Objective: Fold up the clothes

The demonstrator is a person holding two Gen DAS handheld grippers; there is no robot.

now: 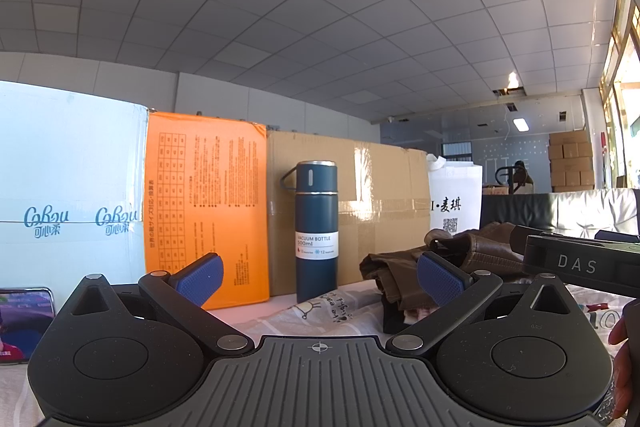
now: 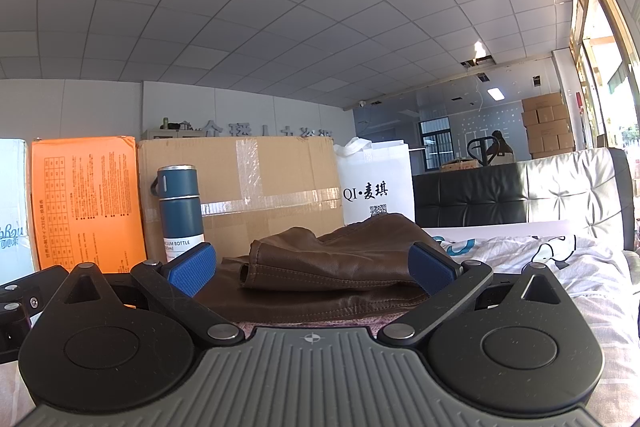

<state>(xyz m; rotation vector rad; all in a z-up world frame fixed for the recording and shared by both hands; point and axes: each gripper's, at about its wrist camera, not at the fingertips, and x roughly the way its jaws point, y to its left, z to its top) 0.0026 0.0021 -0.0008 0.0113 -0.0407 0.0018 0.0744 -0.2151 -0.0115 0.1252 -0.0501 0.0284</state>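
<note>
A brown leather garment (image 2: 340, 267) lies folded in a low stack on the printed bedsheet (image 2: 540, 259), right in front of my right gripper (image 2: 312, 267). The right gripper is open and empty, its blue pads (image 2: 192, 267) spread on either side of the stack's near edge. In the left wrist view the same garment (image 1: 472, 251) lies ahead to the right. My left gripper (image 1: 320, 279) is open and empty above the sheet (image 1: 320, 311), left of the garment. The right gripper's body (image 1: 580, 263) shows at the right of that view.
A blue vacuum bottle (image 1: 316, 231) stands upright ahead of the left gripper. Behind it stand an orange box (image 1: 204, 211), a taped cardboard box (image 1: 380, 183), a white tissue carton (image 1: 68, 187) and a white bag (image 1: 456, 199). A phone (image 1: 24, 323) lies at left. A padded headboard (image 2: 560, 187) is at right.
</note>
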